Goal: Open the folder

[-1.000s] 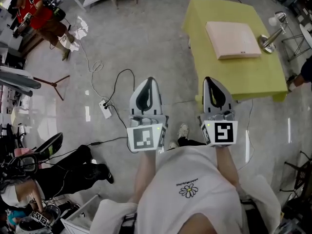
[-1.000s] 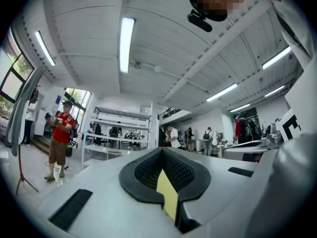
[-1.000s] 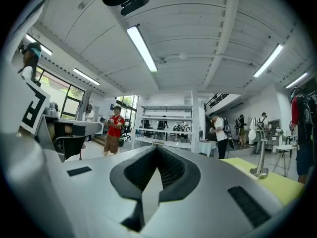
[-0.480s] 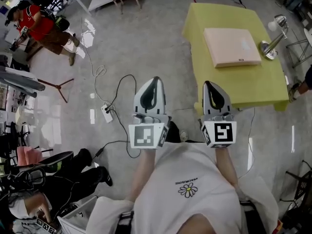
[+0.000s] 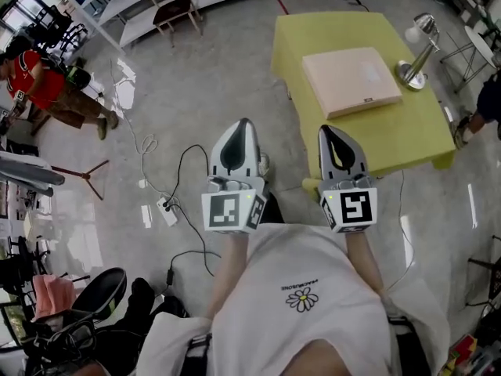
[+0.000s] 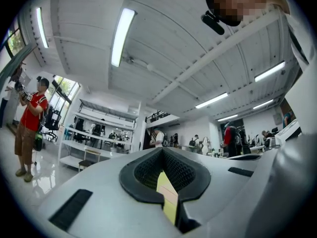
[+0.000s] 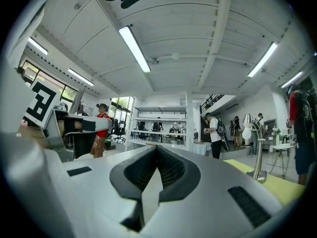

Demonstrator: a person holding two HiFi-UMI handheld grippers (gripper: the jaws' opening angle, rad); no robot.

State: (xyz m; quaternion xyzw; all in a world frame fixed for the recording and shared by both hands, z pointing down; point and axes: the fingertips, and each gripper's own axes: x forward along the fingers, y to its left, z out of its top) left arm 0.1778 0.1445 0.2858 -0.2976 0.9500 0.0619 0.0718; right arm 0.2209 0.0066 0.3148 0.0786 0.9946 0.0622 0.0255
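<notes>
Held the left gripper [image 5: 241,130] with jaws pressed together on nothing; did the same with the right gripper [image 5: 329,131]. Carried both side by side in front of the body, roughly level: the left over the floor [image 5: 196,77], the right by the near edge of the yellow table [image 5: 407,143]. Found the folder [image 5: 351,81] lying flat and closed on that table, near a desk lamp [image 5: 415,53] and well apart from both grippers. Judged the task not begun. Left to do, by that reading: reach the folder, catch the cover's edge, swing it open.
</notes>
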